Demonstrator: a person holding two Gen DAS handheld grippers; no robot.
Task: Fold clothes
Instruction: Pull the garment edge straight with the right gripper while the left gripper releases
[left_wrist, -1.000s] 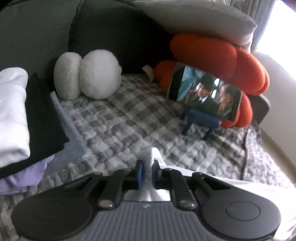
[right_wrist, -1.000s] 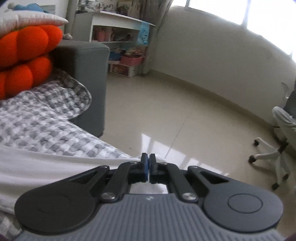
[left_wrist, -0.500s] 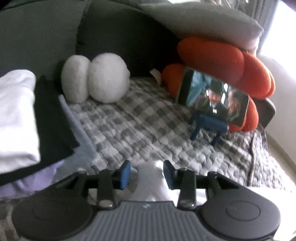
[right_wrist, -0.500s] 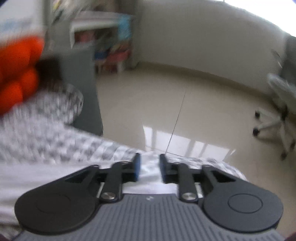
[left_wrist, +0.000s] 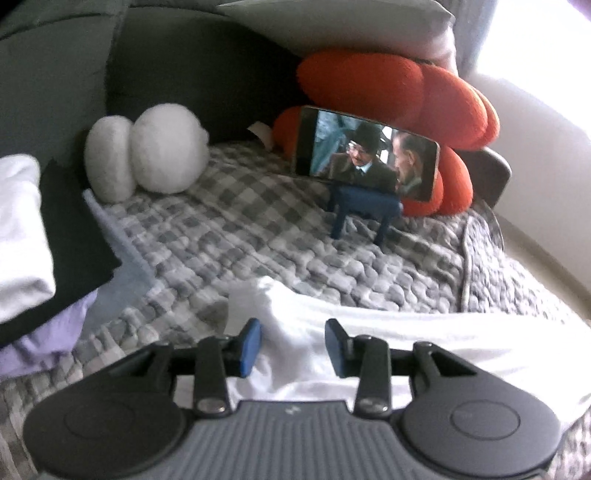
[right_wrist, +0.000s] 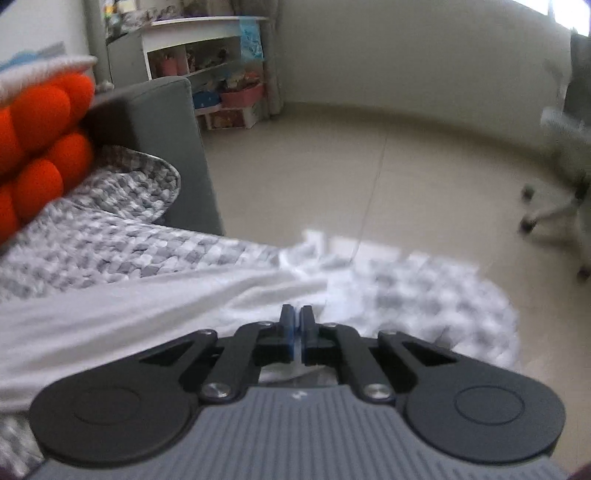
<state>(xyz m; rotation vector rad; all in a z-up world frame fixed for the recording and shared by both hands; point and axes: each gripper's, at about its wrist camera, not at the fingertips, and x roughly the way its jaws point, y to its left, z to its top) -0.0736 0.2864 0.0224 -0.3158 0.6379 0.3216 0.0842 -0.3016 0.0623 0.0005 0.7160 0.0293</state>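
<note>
White garment (left_wrist: 388, 339) is lying stretched across the grey checked quilt (left_wrist: 258, 236) on the sofa, its near edge disappearing under both grippers. The left gripper (left_wrist: 291, 347) is hovering over a raised bunch of the cloth with its fingers spread, the blue pads (left_wrist: 249, 345) standing clear of the fabric between them. The right gripper (right_wrist: 296, 334) is showing its fingers pressed together over the garment's other end (right_wrist: 147, 306); whether any cloth is pinched between them is hard to make out. A stack of folded clothes (left_wrist: 33, 243) is sitting at the left, cut off by the frame. A phone (left_wrist: 365, 155) is playing on a blue stand (left_wrist: 364, 210) before an orange cushion (left_wrist: 424, 92). The far side of the room is looking blurred.
</note>
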